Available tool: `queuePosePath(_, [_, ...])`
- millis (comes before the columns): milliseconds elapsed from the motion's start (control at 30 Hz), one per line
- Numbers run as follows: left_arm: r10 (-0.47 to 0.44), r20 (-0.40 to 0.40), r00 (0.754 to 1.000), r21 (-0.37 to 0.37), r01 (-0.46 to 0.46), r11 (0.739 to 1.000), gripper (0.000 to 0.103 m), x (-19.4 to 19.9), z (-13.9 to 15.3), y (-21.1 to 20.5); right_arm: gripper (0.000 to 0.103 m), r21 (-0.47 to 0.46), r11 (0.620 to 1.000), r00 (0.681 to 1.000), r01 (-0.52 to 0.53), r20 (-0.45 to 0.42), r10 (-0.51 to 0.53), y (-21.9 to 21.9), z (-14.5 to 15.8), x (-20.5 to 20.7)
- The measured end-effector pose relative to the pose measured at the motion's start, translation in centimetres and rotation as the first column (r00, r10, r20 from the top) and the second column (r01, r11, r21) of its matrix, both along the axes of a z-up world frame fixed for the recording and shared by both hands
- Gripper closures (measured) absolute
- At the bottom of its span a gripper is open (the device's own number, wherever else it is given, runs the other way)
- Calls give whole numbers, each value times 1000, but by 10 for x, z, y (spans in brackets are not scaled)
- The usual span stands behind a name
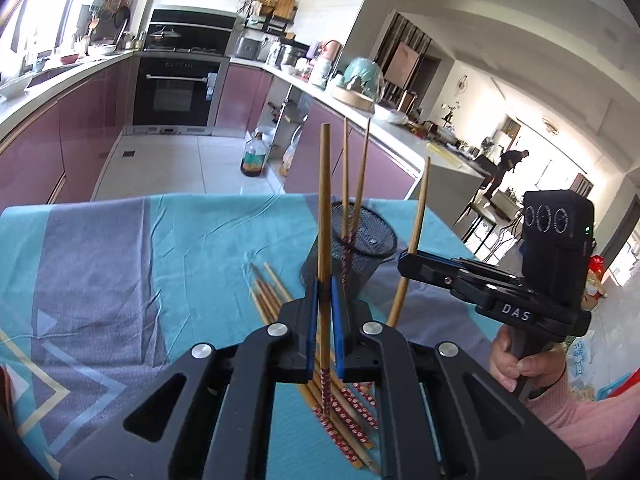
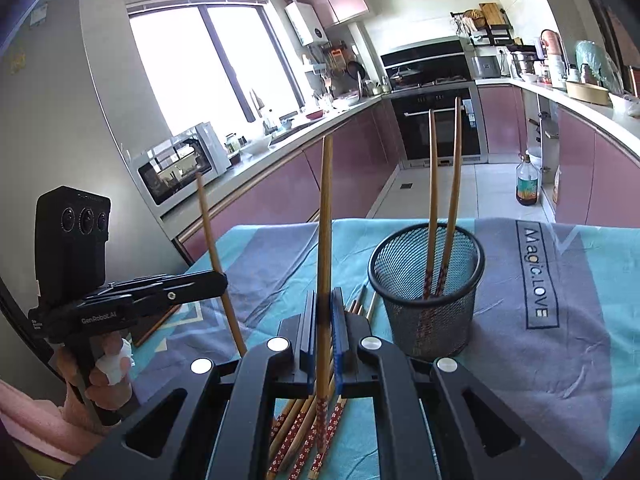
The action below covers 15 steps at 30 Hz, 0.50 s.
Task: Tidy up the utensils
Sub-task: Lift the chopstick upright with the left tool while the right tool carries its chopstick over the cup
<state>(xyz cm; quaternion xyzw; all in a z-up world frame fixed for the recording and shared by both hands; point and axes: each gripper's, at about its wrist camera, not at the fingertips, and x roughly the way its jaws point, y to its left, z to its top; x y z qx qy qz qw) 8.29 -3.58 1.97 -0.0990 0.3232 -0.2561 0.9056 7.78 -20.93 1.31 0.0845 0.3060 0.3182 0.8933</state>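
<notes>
Above the cloth-covered worktop (image 2: 560,360), my left claw (image 1: 324,284) pinches one upright chopstick (image 1: 323,208). My right claw (image 2: 324,300) grips another chopstick (image 2: 326,208) beside the mesh cup (image 2: 430,320).

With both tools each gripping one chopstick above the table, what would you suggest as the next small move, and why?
Probably carry the left tool toward the mesh cup and lower its chopstick in. Both tools are shut on one upright chopstick each, two chopsticks already stand in the cup, and more lie loose on the cloth. The right tool could follow.
</notes>
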Motion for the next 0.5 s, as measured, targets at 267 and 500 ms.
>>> queuePosePath(267, [-14,69,998,-30,16,999,96,4,29,-6,97,19,999,998,27,60,-28,-15,21,4])
queuePosePath(500, [-24,136,990,-34,29,999,96,19,58,-21,97,7,998,988,62,141,-63,-28,48,8])
